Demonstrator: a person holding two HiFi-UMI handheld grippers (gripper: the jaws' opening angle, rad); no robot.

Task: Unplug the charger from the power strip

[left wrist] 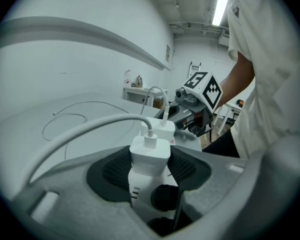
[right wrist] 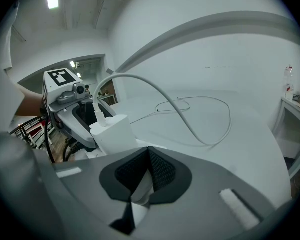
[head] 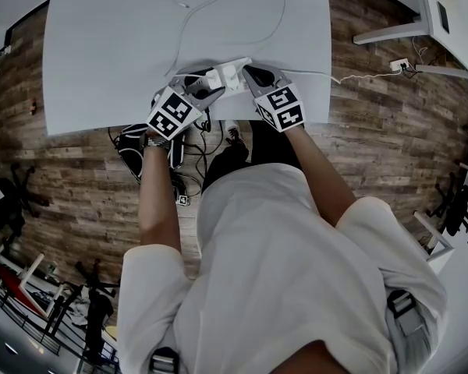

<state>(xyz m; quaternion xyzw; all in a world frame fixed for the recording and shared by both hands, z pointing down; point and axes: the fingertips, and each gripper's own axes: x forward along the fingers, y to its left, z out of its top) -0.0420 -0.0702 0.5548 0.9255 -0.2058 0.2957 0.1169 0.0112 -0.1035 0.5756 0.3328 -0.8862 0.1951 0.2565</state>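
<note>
A white power strip lies at the near edge of the white table. In the left gripper view a white charger with a cable in its top stands on the strip. My left gripper is shut on that charger, with a dark pad against each of its sides. A second charger stands just behind it. My right gripper is shut on the thin end of the strip, with a charger just beyond. Both grippers meet at the strip from opposite sides.
White cables loop across the table behind the strip. A thin cord runs right to a wall plug on the wooden floor. Black gear and cables lie on the floor under the table edge. A second table stands at the right.
</note>
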